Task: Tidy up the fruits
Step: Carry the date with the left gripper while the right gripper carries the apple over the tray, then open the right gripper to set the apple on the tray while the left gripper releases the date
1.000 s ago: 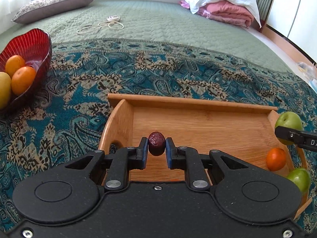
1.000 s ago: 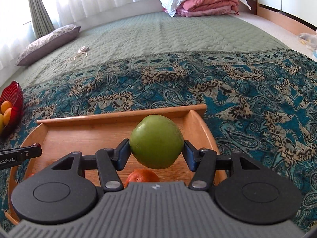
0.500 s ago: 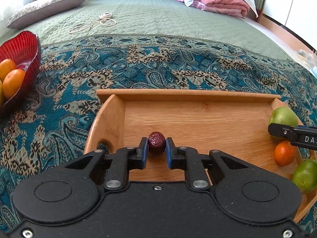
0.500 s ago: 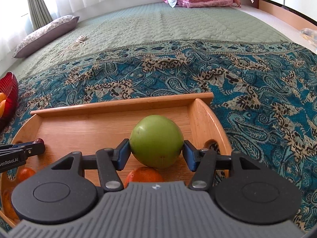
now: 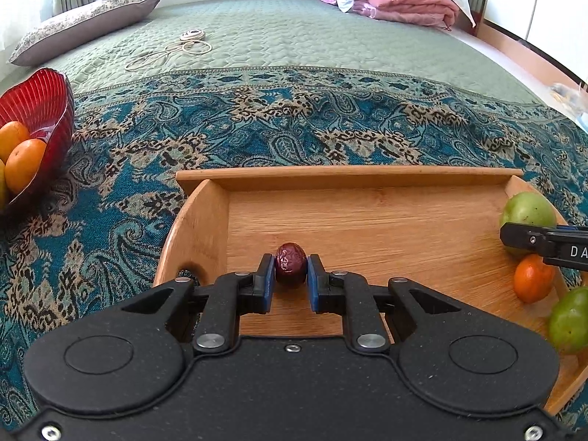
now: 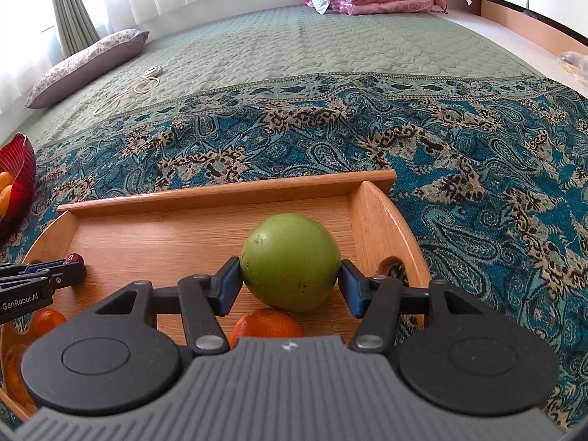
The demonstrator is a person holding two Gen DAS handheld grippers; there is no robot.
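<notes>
My left gripper is shut on a small dark red date, held low over the left part of a wooden tray. My right gripper is shut on a green apple over the tray's right end. The apple also shows in the left wrist view, held by the right gripper's fingers. An orange and a second green fruit lie in the tray's right part. The left gripper's fingers with the date show at the left of the right wrist view.
A red glass bowl with oranges stands on the patterned blue cloth to the left of the tray. A coiled cord, a pillow and folded bedding lie farther back on the green bedspread.
Both grippers have come lower and nearer the tray floor, still holding their fruit. The date and the apple sit closer to the wood than before.
</notes>
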